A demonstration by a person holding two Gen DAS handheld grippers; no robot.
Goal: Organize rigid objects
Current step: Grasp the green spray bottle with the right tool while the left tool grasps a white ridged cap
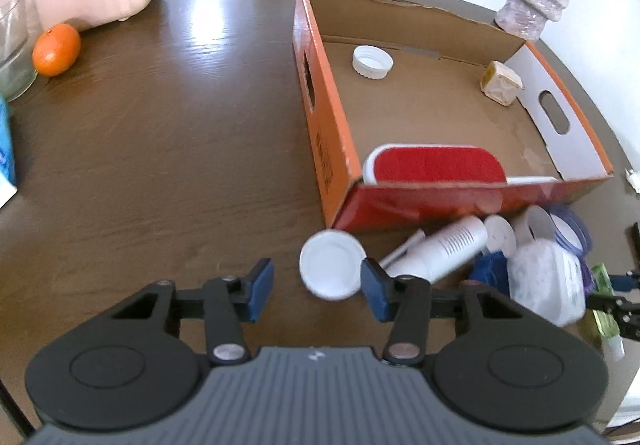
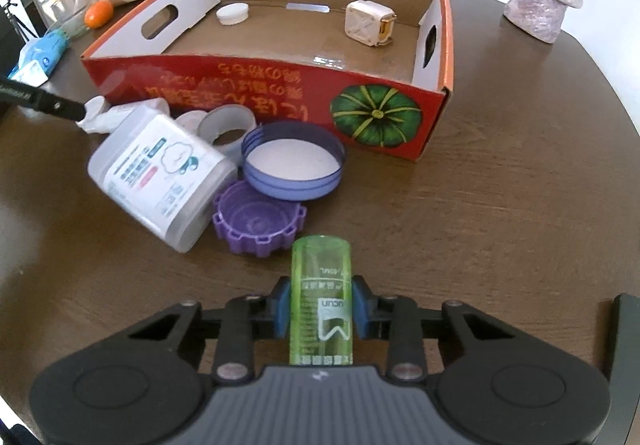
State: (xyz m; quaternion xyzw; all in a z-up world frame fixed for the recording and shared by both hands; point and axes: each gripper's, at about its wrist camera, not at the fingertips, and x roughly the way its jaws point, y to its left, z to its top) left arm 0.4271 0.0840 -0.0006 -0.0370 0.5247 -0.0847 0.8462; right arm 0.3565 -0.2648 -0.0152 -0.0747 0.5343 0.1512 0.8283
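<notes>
Right claw (image 2: pixel 320 309) grips the green bottle (image 2: pixel 321 293) low over the tabletop (image 2: pixel 480 225), near the box (image 2: pixel 436 93). Lift it clear of the wall before dropping it in. Left claw (image 1: pixel 318 287) is part open around the white cap (image 1: pixel 332 269); centre the cap first.

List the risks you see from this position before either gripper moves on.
1. The right gripper clamps the green bottle near one end; it may pivot or slip when lifted.
2. The white cap sits only partly between the left gripper's open pads; closing may push it away.
3. The white canister leans on the purple lid; nudges may roll it.
</notes>
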